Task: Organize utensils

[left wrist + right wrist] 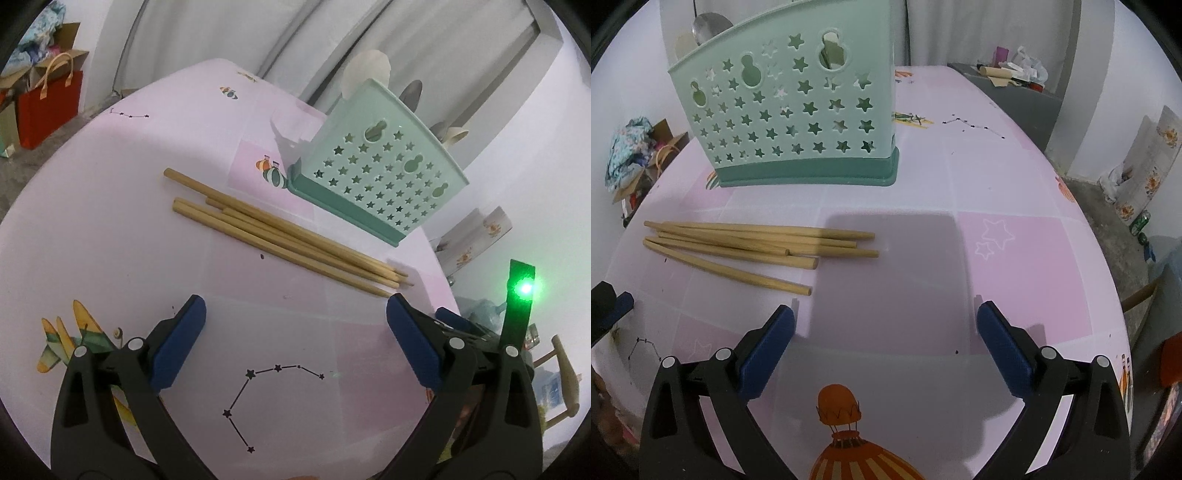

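the left tool [295,306] hangs above the table [110,229] with its blue pads [177,347] spread wide and nothing between them. the right tool [885,314] is likewise released, pads far apart over bare pink cloth, gripping nothing.

the wooden chopsticks [280,236] lie loose on the table in a rough bundle, some crossing over others. in the left wrist view they run diagonally from upper left to lower right, their thin tips ending just beyond the left tool's right-hand pad; whether they touch it cannot be told. in the right wrist view the chopsticks [753,247] lie nearly level across the left half, ahead of the right tool and a little off to its left, apart from its pads.

behind the chopsticks stands the mint-green utensil holder [380,173], upright on the table, its wall pierced with star-shaped holes and its base a darker green. it sits near the bundle but does not touch it. a metal spoon [412,92] and pale utensil heads poke up above its rim; in the right wrist view the holder [790,107] shows the spoon bowl [709,24] at its upper left.

the table cover is pink with printed balloons, stars and constellation lines. a red bag [48,107] stands on the floor beyond the table's far left edge.
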